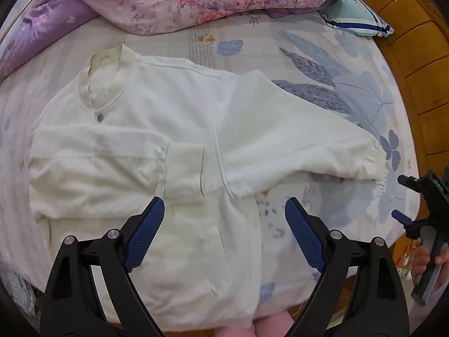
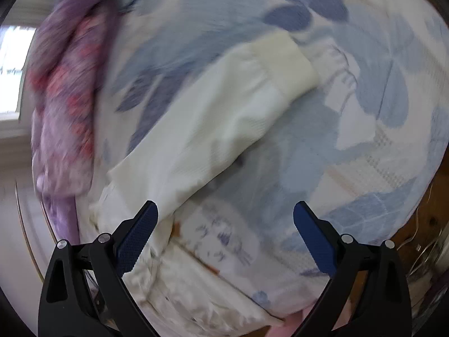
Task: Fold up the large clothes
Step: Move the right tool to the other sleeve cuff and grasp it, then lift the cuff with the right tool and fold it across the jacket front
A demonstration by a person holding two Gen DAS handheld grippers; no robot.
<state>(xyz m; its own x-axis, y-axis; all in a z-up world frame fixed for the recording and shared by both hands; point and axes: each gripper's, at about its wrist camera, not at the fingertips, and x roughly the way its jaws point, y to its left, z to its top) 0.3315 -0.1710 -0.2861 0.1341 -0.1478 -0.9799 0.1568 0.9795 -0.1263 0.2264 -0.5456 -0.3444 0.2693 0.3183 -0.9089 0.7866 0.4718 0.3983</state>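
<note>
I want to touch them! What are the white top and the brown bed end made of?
The white top looks like soft knitted cloth, likely cotton or wool: fine ribs show along its hem and cuff, and its finish is matt. The bed end looks like varnished wood: orange-brown, shiny, with carved panels.
</note>
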